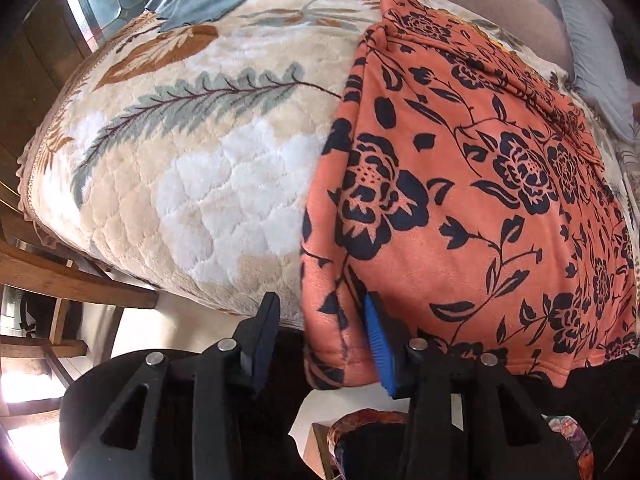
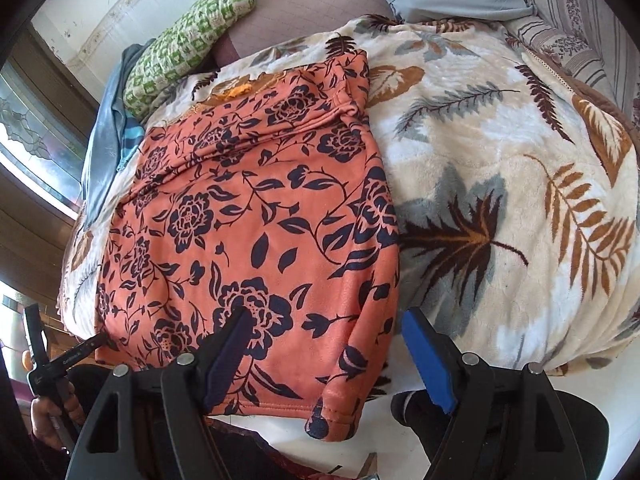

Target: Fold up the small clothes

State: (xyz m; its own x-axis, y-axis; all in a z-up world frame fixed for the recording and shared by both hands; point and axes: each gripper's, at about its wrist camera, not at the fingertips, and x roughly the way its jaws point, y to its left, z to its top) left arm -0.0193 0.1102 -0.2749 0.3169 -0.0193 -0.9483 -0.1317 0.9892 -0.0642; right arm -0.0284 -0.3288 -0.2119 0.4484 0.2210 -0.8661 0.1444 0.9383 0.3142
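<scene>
Bright daylight enters from the window [image 2: 36, 136] at nine o'clock (blown-out glare low left); fisheye bending and dark vignetting mark both views' edges.

The left black two-finger gripper with blue pads [image 1: 320, 336] points forward with its jaws spread wide, the right-side blue pad [image 1: 378, 344] bright, the other in shadow. The right black two-finger gripper with blue pads [image 2: 332, 356] is likewise spread apart, gripping nothing. In the right wrist view, the person's bare left hand [image 2: 54, 412] clasps a black handle at the lower left edge.
</scene>
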